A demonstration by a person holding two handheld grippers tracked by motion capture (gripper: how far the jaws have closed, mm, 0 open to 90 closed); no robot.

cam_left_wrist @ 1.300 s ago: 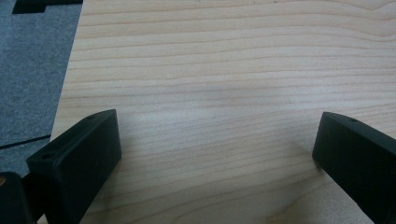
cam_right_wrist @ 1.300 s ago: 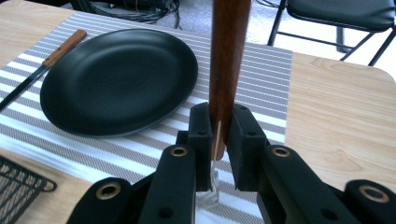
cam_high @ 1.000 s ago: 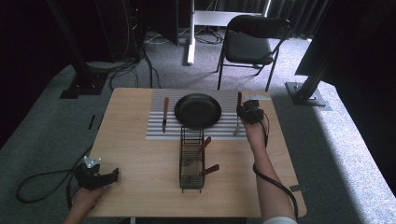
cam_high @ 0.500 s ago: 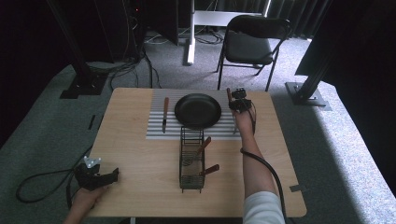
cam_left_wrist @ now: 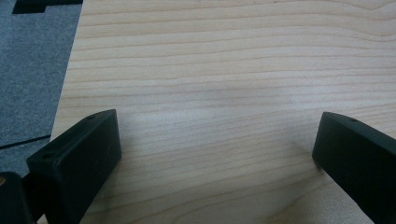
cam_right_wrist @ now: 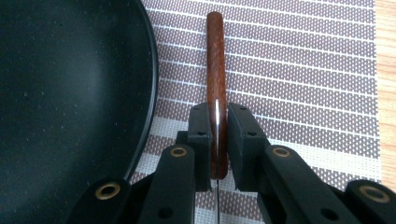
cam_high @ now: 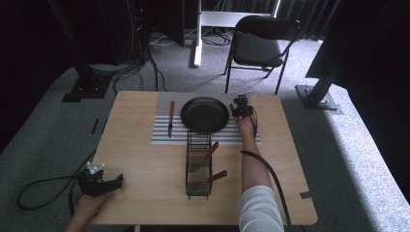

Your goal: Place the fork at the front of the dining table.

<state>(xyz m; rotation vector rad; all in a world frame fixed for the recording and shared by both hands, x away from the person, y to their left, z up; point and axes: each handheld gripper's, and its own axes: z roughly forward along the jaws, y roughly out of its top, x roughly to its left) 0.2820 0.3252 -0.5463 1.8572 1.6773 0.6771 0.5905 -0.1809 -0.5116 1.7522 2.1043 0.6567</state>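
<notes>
High view shows a wooden table (cam_high: 145, 159) with a striped mat (cam_high: 159, 137), a black pan (cam_high: 205, 114) on it, a knife (cam_high: 170, 118) left of the pan, and a wire rack (cam_high: 198, 164) holding utensils. Left gripper (cam_high: 104, 182) sits at the near left edge; right gripper (cam_high: 240, 107) is just right of the pan.

Left gripper view: the jaws stand wide apart over bare wood (cam_left_wrist: 210, 84).

Right gripper view: the right gripper (cam_right_wrist: 218, 140) is clamped on a wooden handle (cam_right_wrist: 215, 65) lying on the mat (cam_right_wrist: 303, 70), beside the pan (cam_right_wrist: 70, 93).
</notes>
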